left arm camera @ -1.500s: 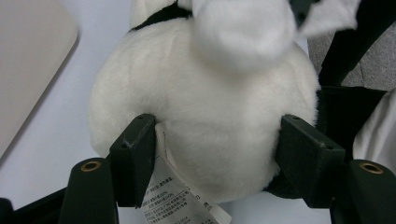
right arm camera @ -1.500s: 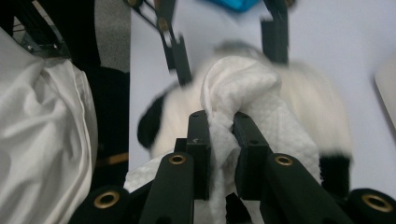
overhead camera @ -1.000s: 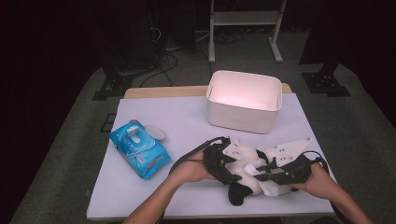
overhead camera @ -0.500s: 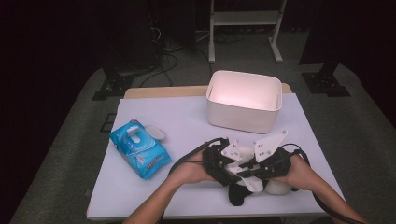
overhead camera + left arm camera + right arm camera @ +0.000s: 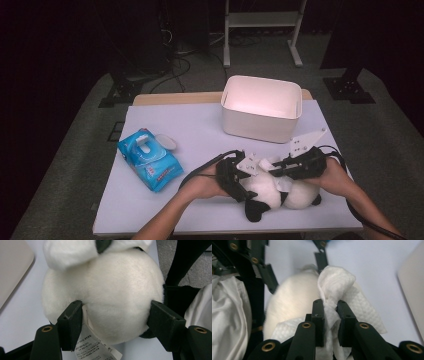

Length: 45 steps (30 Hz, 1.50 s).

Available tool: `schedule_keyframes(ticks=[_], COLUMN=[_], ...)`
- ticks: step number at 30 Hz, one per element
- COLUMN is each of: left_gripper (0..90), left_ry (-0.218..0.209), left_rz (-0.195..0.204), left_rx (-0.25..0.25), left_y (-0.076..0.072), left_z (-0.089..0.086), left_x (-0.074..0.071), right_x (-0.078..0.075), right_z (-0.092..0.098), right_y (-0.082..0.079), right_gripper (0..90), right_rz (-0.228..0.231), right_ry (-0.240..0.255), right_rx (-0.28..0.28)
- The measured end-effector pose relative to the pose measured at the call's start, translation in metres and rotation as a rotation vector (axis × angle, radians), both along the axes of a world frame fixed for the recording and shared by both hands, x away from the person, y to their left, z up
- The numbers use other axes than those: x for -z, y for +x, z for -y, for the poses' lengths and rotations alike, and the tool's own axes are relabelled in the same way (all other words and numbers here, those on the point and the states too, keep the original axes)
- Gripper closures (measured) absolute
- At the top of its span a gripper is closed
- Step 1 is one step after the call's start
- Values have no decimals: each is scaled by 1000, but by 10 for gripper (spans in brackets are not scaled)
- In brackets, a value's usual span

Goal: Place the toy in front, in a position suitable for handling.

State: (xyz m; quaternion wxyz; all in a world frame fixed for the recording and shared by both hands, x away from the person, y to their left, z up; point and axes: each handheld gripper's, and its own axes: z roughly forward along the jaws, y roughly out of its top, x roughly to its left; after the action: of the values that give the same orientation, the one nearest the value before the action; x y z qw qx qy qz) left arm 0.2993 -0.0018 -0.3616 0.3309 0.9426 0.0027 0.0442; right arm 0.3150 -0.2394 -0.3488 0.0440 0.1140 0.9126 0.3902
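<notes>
With your left tongs (image 5: pixel 113 322) clamped around the plush panda's (image 5: pixel 280 192) white body, in front of the white bin (image 5: pixel 261 107) on the counter (image 5: pixel 200 127), keep the wet wipe (image 5: pixel 337 293) pinched in your right tongs (image 5: pixel 329 306) and rub lightly.

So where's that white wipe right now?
The wipe is pinched in the right claw, against the plush panda at the table's near edge.

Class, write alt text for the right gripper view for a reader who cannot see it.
The right claw pinches a crumpled white wipe against a white plush toy on a pale table. The left claw clasps the toy from the far side.
</notes>
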Motion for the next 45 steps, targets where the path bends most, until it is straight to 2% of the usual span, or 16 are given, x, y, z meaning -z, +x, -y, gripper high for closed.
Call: schedule_keyframes(ticks=[3, 5, 8, 9, 13, 18, 25, 32, 36, 41, 45], left_gripper=[305, 305, 310, 310, 299, 282, 311, 312, 316, 321, 321], left_ry=[3, -13, -45, -50, -41, -37, -11, 13, 16, 3, 1], left_rz=[-4, -29, -68, -65, -58, -90, -61, -33, -23, -28, -33], left_rx=[9, 16, 6, 2, -18, -18, -3, -11, -24, -19, -28], left_y=[0, 1, 4, 5, 8, 7, 4, 2, 1, 2, 4], left_z=[-1, -2, -7, -9, -12, -7, 0, 0, -2, -3, -3], left_x=[-1, -3, -9, -11, -15, -11, -10, -8, -7, -6, -6], right_x=[4, 7, 8, 8, 8, 8, 2, -7, -7, -10, -9], right_z=[8, 11, 9, 8, 9, 11, 4, -29, -42, -35, -20], right_y=[2, 0, -7, -10, -18, -31, -36, -29, -23, -22, -23], right_gripper=[777, 777, 777, 777, 777, 777, 777, 777, 778, 778, 778], right_rz=[-27, -37, -26, -23, -18, -11, 22, 40, 42, 38, 29], right_ry=[4, 14, 13, 13, 22, 26, 9, 26, 8, -4, -32], right_rx=[20, 16, 12, 7, -2, -11, -34, -111, -133, -123, -92])
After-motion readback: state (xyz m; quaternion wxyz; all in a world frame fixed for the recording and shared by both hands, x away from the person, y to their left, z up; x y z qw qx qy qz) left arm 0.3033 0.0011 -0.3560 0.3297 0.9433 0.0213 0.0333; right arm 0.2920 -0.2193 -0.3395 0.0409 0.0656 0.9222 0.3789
